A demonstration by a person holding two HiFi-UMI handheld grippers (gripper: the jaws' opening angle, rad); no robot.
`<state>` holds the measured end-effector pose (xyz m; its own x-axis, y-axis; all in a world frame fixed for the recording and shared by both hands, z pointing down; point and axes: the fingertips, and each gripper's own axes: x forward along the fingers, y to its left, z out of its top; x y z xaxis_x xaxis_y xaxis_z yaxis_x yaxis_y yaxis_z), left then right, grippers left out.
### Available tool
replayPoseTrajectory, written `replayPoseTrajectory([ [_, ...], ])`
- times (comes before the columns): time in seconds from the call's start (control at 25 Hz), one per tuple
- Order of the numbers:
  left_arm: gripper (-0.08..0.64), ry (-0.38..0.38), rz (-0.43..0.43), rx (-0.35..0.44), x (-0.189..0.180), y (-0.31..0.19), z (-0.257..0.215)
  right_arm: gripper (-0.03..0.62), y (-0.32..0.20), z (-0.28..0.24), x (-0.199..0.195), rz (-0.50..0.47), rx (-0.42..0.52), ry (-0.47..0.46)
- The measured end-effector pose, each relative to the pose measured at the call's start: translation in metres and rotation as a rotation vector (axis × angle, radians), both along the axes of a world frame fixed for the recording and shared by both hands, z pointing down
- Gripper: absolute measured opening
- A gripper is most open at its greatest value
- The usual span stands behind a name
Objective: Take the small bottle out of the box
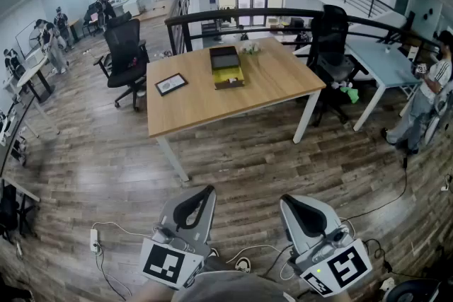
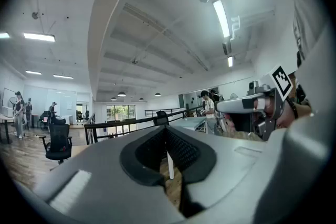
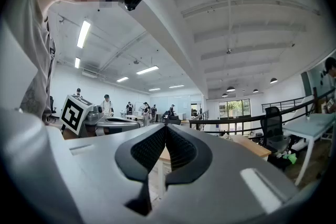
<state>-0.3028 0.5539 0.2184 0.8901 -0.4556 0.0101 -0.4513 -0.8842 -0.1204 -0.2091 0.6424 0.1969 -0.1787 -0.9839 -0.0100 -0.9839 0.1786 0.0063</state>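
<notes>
— The box?
— The yellow rectangular box (image 1: 228, 68), dark inside, lies on the pale wooden worktop (image 1: 191, 109), well apart from both grippers. The small bottle is too small to make out.
— Jaws?
— Left hand-held gripper (image 2: 167, 132) and right hand-held gripper (image 3: 166, 131): ribbed black pads pressed together, empty. A black chair (image 1: 127, 53) stands beside the worktop.

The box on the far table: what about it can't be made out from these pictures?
1. Small bottle: head view, too far and small; inside the box only a dark patch shows.
2. Box: shows in neither gripper view; both look out level across the room.
3. Framed item: head view, its content too small.
</notes>
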Motion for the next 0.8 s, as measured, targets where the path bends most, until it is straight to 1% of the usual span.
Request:
replayPoseTrajectory([
  [0.24, 0.000, -0.005, 0.008, -0.001, 0.003, 0.000, 0.002, 0.012, -0.002, -0.001, 0.003, 0.006, 0.005, -0.007],
  [0.4, 0.000, -0.013, -0.018, -0.010, 0.002, -0.004, 0.006, 0.012, -0.002, 0.003, 0.004, -0.007, 0.004, -0.010],
  [0.68, 0.000, -0.004, -0.013, -0.019, 0.009, 0.003, 0.001, 0.012, 0.002, 0.005, 0.010, -0.012, -0.007, -0.001],
  [0.8, 0.000, 0.001, -0.012, -0.017, 0.010, 0.002, -0.001, 0.013, 0.003, 0.001, 0.012, -0.001, 0.009, -0.009],
])
